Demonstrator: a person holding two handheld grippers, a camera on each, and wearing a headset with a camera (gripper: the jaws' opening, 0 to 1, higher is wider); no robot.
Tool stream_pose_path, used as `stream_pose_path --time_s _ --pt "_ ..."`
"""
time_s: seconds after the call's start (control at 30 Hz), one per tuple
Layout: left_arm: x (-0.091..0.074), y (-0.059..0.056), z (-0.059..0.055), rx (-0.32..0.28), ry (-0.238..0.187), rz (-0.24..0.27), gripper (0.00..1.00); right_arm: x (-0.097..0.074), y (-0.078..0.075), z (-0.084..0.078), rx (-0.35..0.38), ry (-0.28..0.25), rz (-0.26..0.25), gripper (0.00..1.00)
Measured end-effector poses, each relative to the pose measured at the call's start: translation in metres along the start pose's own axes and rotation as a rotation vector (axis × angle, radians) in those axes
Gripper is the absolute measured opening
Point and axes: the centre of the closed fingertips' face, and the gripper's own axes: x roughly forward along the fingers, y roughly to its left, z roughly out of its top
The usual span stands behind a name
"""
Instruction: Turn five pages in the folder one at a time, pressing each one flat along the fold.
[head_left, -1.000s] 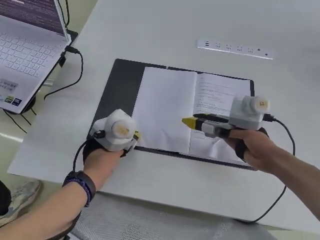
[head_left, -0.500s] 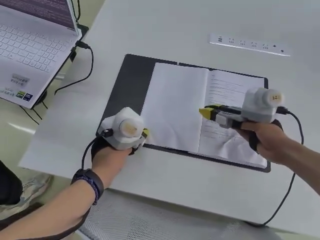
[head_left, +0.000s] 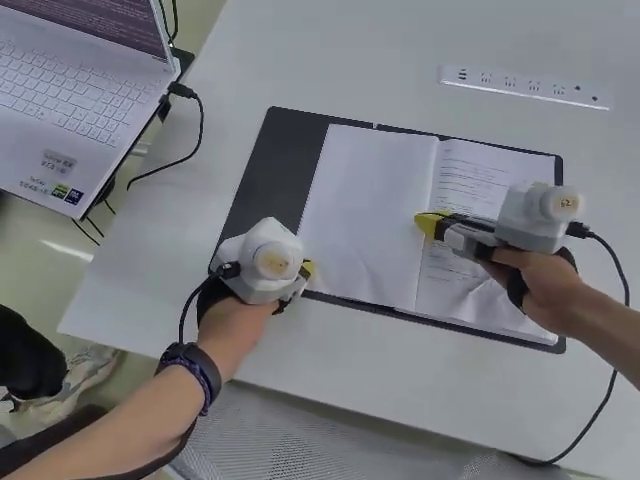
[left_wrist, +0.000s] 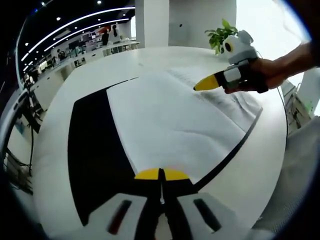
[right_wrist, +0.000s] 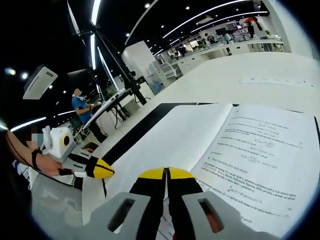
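Observation:
A black folder (head_left: 270, 165) lies open on the white table, a blank white page (head_left: 365, 210) on its left half and a printed page (head_left: 485, 190) on its right. My right gripper (head_left: 424, 223) is shut, its yellow tips resting at the fold (head_left: 428, 215) between the two pages; its own view shows the blank page (right_wrist: 170, 137) left of the tips (right_wrist: 166, 174) and the printed page (right_wrist: 260, 150) right. My left gripper (head_left: 305, 270) is shut and rests at the folder's near left edge, by the blank page's lower corner (left_wrist: 161, 174).
An open white laptop (head_left: 75, 95) with a black cable (head_left: 165, 150) stands at the far left. A white power strip (head_left: 525, 88) lies beyond the folder. The table's near edge (head_left: 330, 385) runs just below the folder.
The camera has shifted, sliding the scene right. My right gripper stays at the fold, having moved slightly toward the far end of the page. My left gripper holds its place.

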Motion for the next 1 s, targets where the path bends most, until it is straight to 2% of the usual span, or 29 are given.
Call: stream_pose_path --time_s 0.1,0.2,0.3,0.4,0.63,0.7,0.8,1.0 --pt "0.0 0.0 0.0 -0.016 -0.006 0.008 0.0 0.001 -0.002 -0.007 0.01 0.006 0.009 0.0" --pt "0.001 0.001 0.0 -0.027 -0.007 0.012 0.0 0.0 -0.003 -0.006 0.037 -0.01 0.019 0.0" --pt "0.002 0.002 -0.001 -0.034 -0.006 0.012 0.0 0.002 -0.004 -0.005 0.029 -0.012 0.025 0.0" --pt "0.002 0.002 -0.001 -0.043 -0.012 0.008 0.0 0.003 -0.007 -0.002 0.019 -0.025 0.028 0.0" --pt "0.0 0.002 0.0 -0.05 -0.011 0.003 0.0 0.012 -0.016 0.014 0.044 -0.069 0.021 0.0" --pt "0.0 0.002 0.0 -0.05 -0.012 0.003 0.0 0.013 -0.021 0.019 0.04 -0.091 -0.001 0.0" --pt "-0.001 0.002 0.001 -0.068 -0.014 0.002 0.0 0.017 -0.032 0.027 0.076 -0.113 -0.023 0.0" --pt "-0.001 0.002 0.001 -0.072 -0.014 -0.001 0.0 0.024 -0.043 0.036 0.092 -0.132 -0.048 0.0"
